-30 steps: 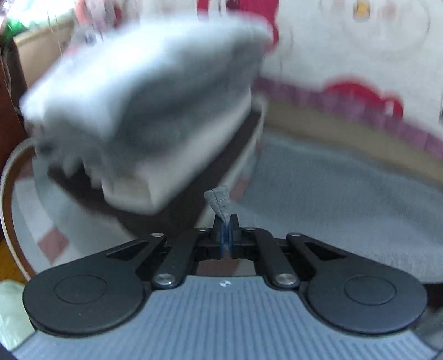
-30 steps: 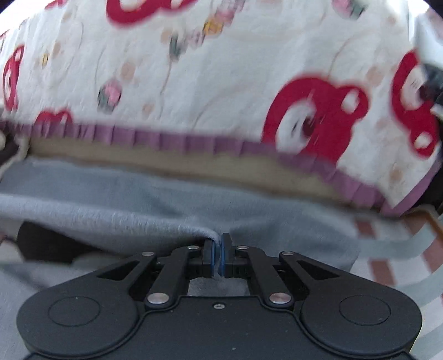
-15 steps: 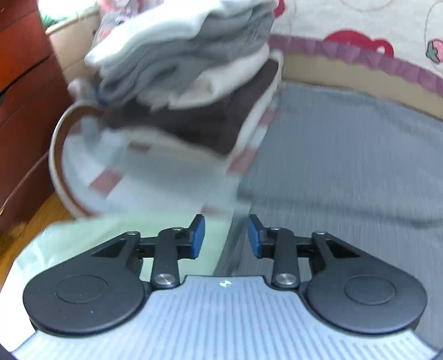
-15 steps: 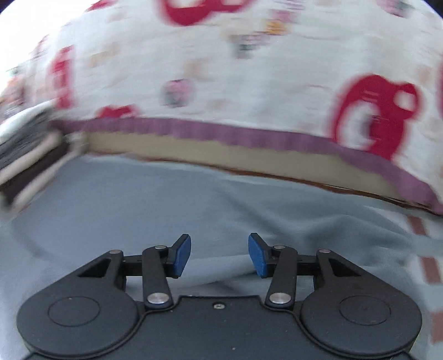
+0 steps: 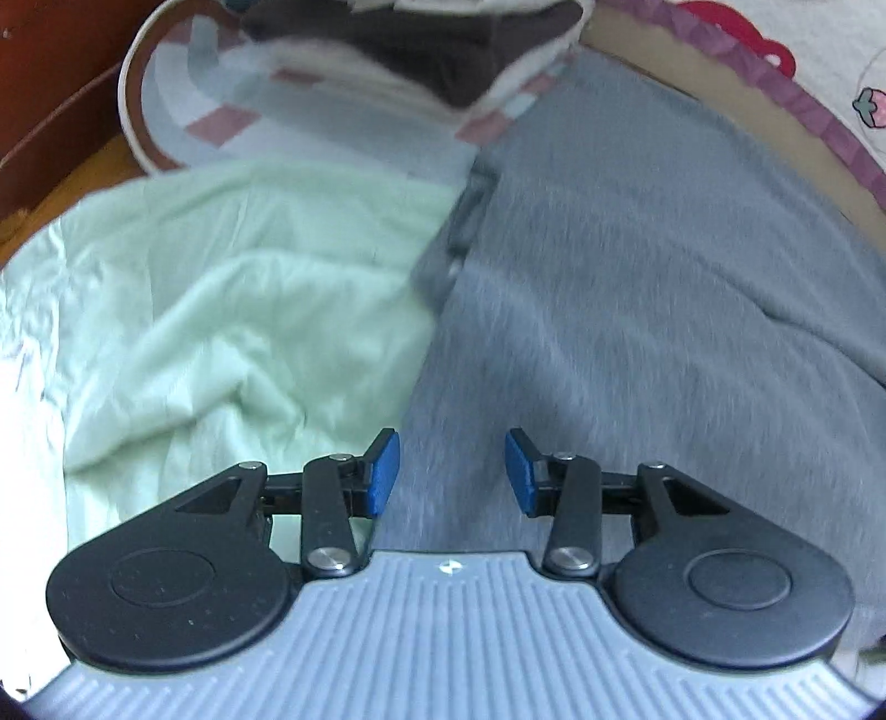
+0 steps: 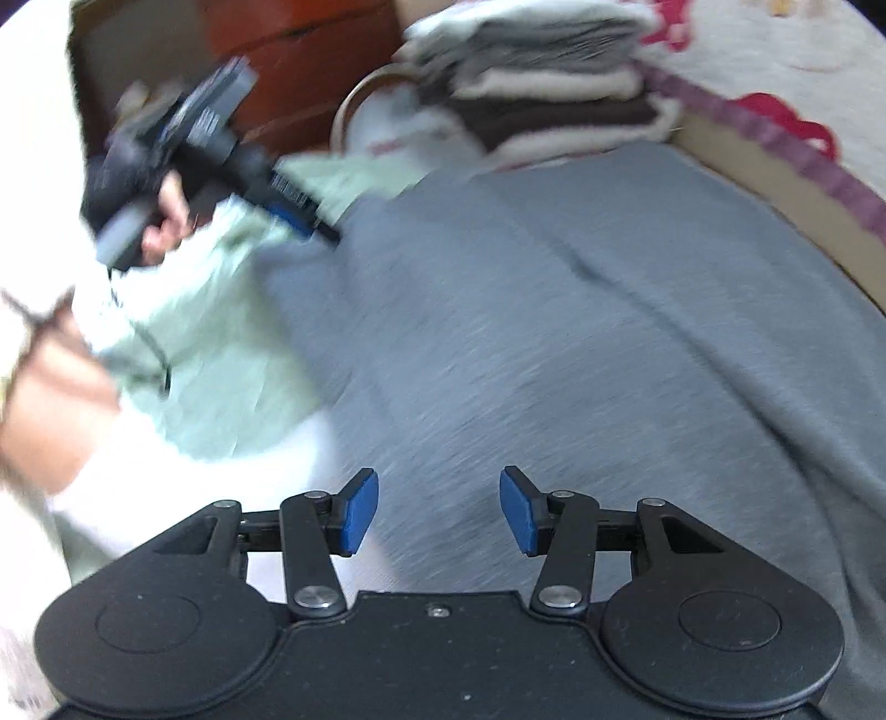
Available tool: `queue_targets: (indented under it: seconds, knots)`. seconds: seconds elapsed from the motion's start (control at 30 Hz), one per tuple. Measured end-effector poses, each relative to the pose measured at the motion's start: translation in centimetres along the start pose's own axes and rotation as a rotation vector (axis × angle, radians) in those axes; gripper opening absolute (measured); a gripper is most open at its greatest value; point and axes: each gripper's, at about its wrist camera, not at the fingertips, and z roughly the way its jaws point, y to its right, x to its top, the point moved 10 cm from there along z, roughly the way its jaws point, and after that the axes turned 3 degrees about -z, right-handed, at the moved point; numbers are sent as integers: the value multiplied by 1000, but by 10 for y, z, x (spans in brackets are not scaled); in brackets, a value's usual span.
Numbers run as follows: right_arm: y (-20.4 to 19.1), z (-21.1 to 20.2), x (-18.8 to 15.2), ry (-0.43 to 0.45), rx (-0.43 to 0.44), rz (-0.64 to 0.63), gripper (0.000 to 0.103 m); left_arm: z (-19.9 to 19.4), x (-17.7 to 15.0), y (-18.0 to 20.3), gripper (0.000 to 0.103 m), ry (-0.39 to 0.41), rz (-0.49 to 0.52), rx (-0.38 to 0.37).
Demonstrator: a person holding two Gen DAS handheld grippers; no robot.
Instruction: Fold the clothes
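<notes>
Hovering over one grey garment (image 5: 637,288): two empty tongs.

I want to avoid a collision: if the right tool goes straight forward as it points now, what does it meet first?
Probably the grey garment spread just ahead of the open right tool; depth is unclear.

garment (image 5: 637,288): grey
sheet (image 5: 232,288): pale green
gripper pads (image 6: 360,512): blue
bedspread (image 6: 775,50): white w/ red shapes, purple trim

grey garment (image 5: 637,266) | spread flat, few creases | under and ahead of both open jaws, ungripped || pale green garment (image 5: 221,288) | crumpled | left of jaws
</notes>
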Motion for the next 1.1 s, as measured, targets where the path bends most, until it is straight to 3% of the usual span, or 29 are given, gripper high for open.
queue_targets:
  seconds: [0.1,0.13,0.23,0.37,0.47,0.5,0.57,0.6,0.7,0.87,1.0,1.1]
  knots:
    - [-10,12,-6,-28,-89,-111,57,-6,-7,-5,42,23,-5,-10]
    - [-12,15,-6,-33,-118,-136,58,-8,-8,-6,46,38,-2,-13]
    - [-9,16,0,-16,-113,-101,59,-10,-7,-9,54,78,42,-15]
    - [-6,14,0,-6,-97,-27,59,0,-13,-15,58,27,11,-66]
    - [0,13,-4,-7,-93,16,59,-2,-18,-16,63,24,51,-63]
    - [1,14,-4,-7,-92,27,59,-3,-20,-16,61,23,65,-61]
    - [1,14,-4,-6,-91,46,59,-5,-23,-17,16,22,95,-58]
    - [3,15,-4,-6,-94,57,59,-6,-25,-18,5,22,110,-56]
    - [6,17,-4,-8,-107,89,59,-23,-26,-5,5,41,156,-123]
    - [6,18,-3,-24,-125,83,60,-24,-34,14,8,42,257,-139]
    - [5,17,-2,-29,-134,78,60,-14,-37,20,31,28,253,-150]
    - [5,17,-3,-31,-135,83,61,-12,-35,22,3,60,325,-96]
